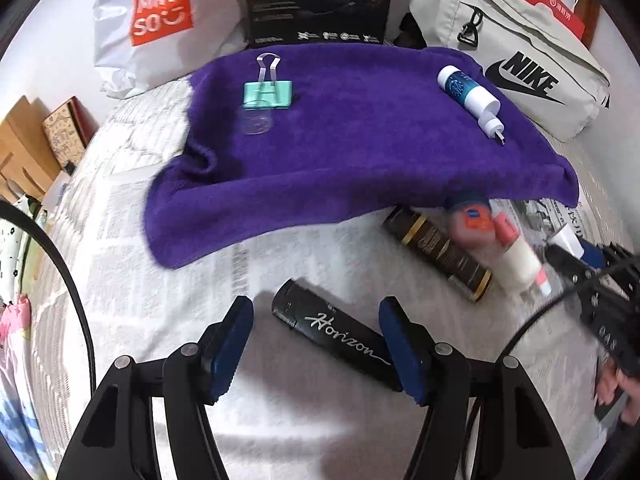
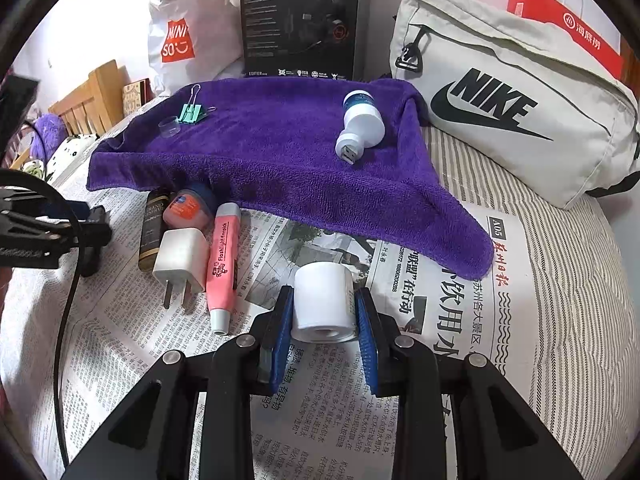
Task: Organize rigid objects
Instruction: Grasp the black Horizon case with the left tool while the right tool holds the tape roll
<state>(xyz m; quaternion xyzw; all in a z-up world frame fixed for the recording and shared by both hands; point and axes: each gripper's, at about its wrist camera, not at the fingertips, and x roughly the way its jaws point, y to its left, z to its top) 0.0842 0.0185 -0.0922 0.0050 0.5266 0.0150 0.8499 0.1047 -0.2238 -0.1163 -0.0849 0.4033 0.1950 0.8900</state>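
Observation:
In the left wrist view a black tube marked "Horizon" [image 1: 340,336] lies slantwise on the newspaper between the blue pads of my left gripper [image 1: 316,308]. The jaws stand open; the left pad is clear of the tube, and the tube's near end runs close by the right pad. In the right wrist view my right gripper [image 2: 324,294] is shut on a white roll [image 2: 324,300], held just above the newspaper. A row of small items lies at the towel's edge: a dark gold-banded tube [image 2: 152,232], an orange jar [image 2: 186,210], a white plug adapter [image 2: 182,260] and a pink highlighter [image 2: 222,264].
A purple towel [image 2: 280,152] carries a green binder clip [image 2: 190,112], a clear cap [image 2: 169,126] and a white-and-blue USB device [image 2: 360,124]. Behind stand a grey Nike bag [image 2: 520,112], a black box [image 2: 298,20] and a white shopping bag [image 1: 160,20]. A hand [image 1: 618,384] holds the other gripper at the right.

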